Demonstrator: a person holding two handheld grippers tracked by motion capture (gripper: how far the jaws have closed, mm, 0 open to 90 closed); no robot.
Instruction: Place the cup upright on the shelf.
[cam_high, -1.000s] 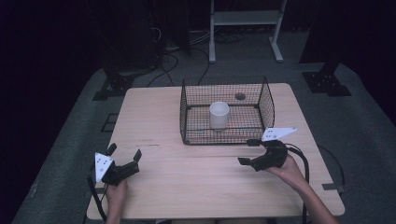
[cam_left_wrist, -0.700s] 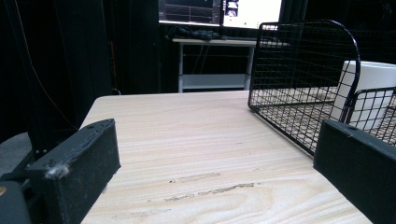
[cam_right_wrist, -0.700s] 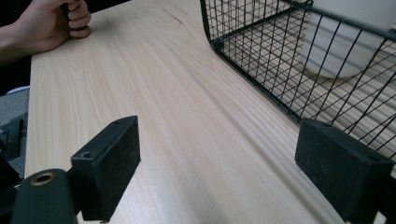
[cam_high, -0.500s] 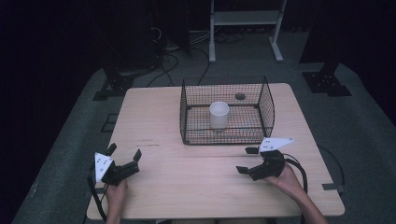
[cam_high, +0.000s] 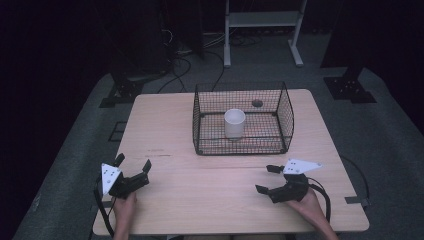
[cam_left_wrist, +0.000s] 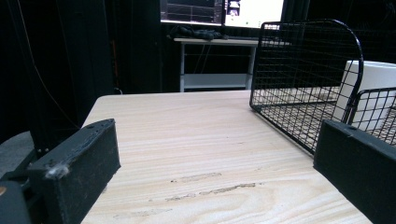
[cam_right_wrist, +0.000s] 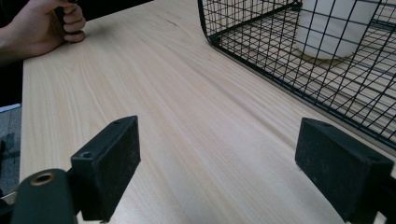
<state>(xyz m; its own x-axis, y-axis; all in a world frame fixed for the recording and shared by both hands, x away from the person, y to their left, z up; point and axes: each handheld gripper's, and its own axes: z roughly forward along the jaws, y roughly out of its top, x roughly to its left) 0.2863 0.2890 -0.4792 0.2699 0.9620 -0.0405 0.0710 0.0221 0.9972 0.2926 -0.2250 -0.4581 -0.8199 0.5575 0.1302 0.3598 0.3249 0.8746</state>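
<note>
my right claw (cam_high: 267, 179): low over the near right part of the table (cam_high: 165, 135), jaws spread wide with nothing between them; in the right gripper view bare wood shows in the gap.
my left claw (cam_high: 133, 167): at the near left corner of the table, jaws also apart and empty, my hand (cam_high: 125, 206) wrapped round its grip.
white cup (cam_high: 234, 123): upright on the floor of the wire basket (cam_high: 285, 107), about in its middle, clear of every wall.
basket: open at the top, on the far half of the table, its near wall between both claws and the cup.
which way the cup lies: ahead of my right claw and a little to the left, beyond the near mesh wall; from my left claw it lies ahead and well to the right.
cup's long axis: vertical, mouth up, so the side wall is what a claw would close across.
nearer claw: the right, i judge; its view shows the cup (cam_right_wrist: 334, 28) just behind the mesh, while the left gripper view shows the cup (cam_left_wrist: 371, 95) farther off at the right edge.
what the move turns on: the mesh blocks a straight reach, so i judge the claw must rise over the rim and come down from above.
risk: a jaw catching the top wire, or tipping the cup.
</note>
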